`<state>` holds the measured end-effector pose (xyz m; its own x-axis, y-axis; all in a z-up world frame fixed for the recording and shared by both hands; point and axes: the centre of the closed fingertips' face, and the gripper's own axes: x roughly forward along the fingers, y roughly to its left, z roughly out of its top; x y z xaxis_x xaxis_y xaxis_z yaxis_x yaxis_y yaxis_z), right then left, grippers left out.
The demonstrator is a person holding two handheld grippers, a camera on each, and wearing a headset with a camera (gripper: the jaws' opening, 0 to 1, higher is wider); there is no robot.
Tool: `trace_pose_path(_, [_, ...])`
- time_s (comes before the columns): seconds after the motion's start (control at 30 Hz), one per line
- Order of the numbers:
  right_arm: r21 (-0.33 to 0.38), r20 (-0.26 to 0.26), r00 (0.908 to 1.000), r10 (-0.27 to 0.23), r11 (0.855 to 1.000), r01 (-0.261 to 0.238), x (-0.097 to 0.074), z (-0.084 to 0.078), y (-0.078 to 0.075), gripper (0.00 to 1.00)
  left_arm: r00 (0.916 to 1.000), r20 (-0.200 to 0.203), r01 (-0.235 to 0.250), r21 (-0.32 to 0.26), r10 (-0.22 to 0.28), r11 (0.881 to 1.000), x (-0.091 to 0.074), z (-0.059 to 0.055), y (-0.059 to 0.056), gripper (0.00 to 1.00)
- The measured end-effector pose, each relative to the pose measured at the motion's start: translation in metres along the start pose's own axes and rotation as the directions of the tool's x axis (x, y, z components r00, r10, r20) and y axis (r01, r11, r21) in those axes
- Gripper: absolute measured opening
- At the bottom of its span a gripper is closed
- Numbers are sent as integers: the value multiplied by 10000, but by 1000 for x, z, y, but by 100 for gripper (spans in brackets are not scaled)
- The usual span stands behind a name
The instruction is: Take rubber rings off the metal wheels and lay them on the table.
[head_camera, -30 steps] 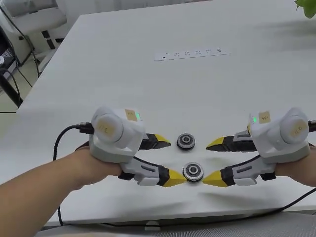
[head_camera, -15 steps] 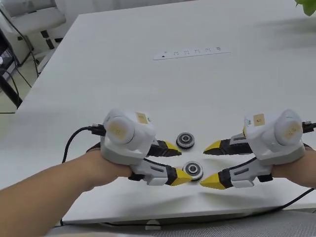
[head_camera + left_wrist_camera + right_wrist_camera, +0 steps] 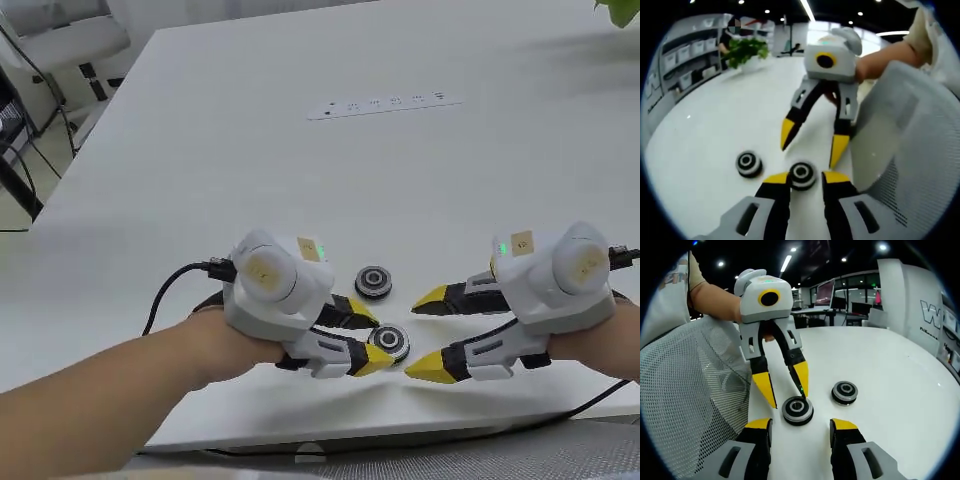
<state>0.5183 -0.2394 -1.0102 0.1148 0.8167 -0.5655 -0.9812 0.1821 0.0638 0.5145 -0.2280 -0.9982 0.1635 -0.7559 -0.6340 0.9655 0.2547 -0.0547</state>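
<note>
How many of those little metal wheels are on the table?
2. The near wheel sits between the jaws of the left gripper by the table edge; the far wheel lies just beyond, untouched.

A large "W" begins cut-off lettering on the white wall panel (image 3: 918,305).

The left gripper (image 3: 377,340) and right gripper (image 3: 412,338) are cased in rounded white shells, fitted with yellow-tipped black jaws, and trailed by black cables (image 3: 205,267).
</note>
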Motion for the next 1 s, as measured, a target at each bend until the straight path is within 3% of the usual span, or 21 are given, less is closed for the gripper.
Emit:
trace_pose_path(0.6, [35,146,9999,0,10000,0,3,4,2,43,9969,-16,-785,137,785,9968,6,1,7,14])
trace_pose_path(0.87, [370,385,9992,87,9993,-102,10,3,1,38,9954,65,-954,42,954,9954,6,0,7,14])
trace_pose_path(1.0, [864,704,9974,176,9960,-237,13,5,2,36,9945,117,-1042,-23,1042,9946,5,0,7,14])
